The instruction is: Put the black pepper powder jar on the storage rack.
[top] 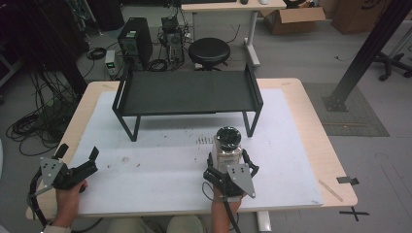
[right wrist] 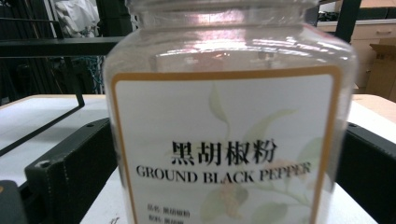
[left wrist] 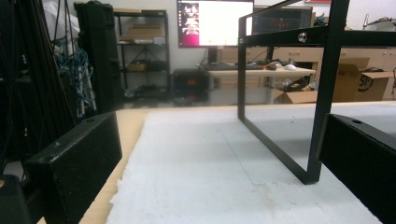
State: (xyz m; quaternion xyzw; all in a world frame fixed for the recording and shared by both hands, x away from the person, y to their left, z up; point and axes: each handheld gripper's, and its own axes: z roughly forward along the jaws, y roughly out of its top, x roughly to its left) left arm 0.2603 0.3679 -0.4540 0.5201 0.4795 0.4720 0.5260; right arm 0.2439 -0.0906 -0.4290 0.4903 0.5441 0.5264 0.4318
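A clear jar of ground black pepper (top: 228, 148) with a black lid stands upright on the white mat (top: 160, 167), right of centre near the front. My right gripper (top: 231, 164) is open, one jaw on each side of the jar. In the right gripper view the jar (right wrist: 229, 140) sits very close between both jaws and its label faces the camera. Whether the jaws touch the glass is unclear. At the table's front left corner my left gripper (top: 78, 151) is open and holds nothing. The same left gripper (left wrist: 219, 126) has bare mat between its jaws.
A low black metal rack (top: 187, 92) stands across the back half of the mat, its top bare. One rack leg (left wrist: 322, 93) rises just ahead of the left gripper. Beyond the table are a black stool (top: 209, 51), computer towers and cables.
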